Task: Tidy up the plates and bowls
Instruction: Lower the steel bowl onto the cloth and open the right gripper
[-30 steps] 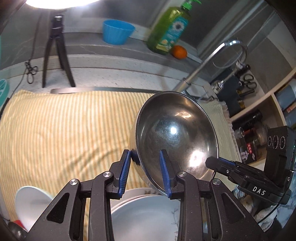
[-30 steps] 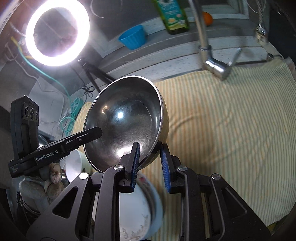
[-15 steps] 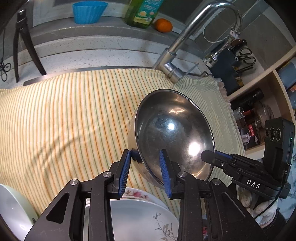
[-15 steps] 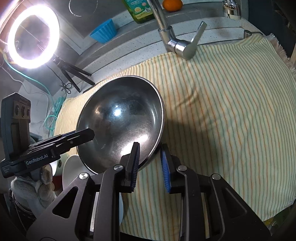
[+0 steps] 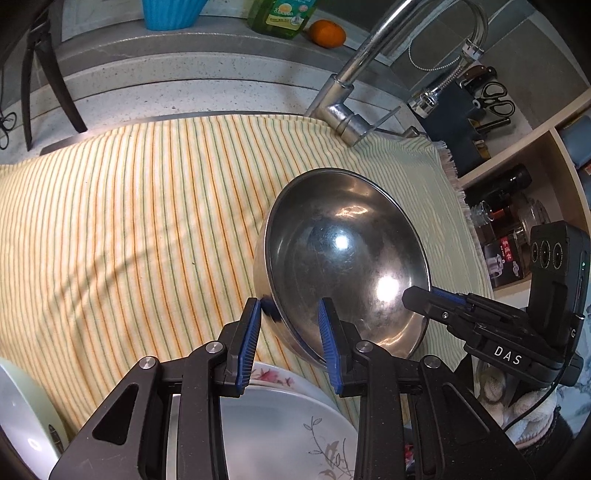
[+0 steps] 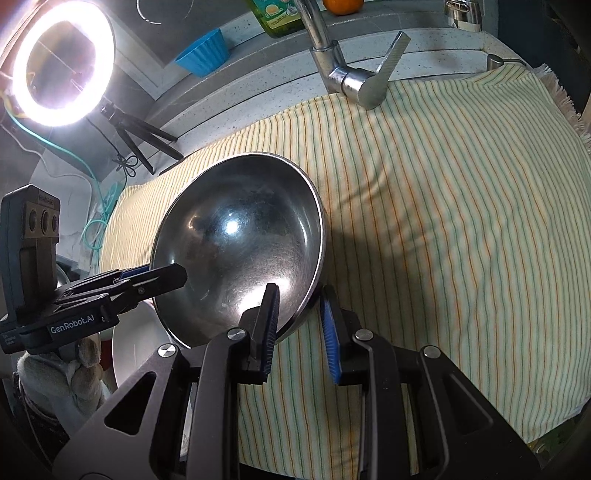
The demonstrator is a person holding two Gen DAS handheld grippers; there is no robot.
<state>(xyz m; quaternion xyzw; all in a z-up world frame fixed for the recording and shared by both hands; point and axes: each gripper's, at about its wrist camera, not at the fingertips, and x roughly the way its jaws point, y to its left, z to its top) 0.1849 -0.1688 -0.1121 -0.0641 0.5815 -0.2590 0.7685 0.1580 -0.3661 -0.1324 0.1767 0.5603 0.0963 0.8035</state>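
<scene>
A kitchen worktop [image 5: 192,77] of speckled grey stone runs along the back, with a chrome tap [image 5: 347,110] rising from it. A large yellow cloth with thin green and orange stripes [image 5: 129,229] covers the area in front of the tap and fills most of both views. A lit ring light on a small tripod [image 6: 61,66] stands at the back left in the right wrist view.

A stainless steel bowl [image 5: 343,258] is held tilted above the striped cloth, its shiny hollow facing the cameras. Two tools grip it from opposite sides of its rim. The left hand-held gripper [image 5: 290,343] has its blue pads closed narrowly on the near-left part of the rim, one pad inside the bowl and one on the outer wall. The right hand-held gripper [image 6: 301,326] clamps the rim on the opposite side in the same way, one pad inside, one outside.

Below the left hand-held gripper lies a white plate with a floral print [image 5: 288,428], and a plain white dish [image 5: 22,413] sits at the lower left edge.

On the back ledge stand a blue fluted cup [image 5: 170,13], a green bottle of dish soap [image 5: 282,18] and an orange [image 5: 327,33].
</scene>
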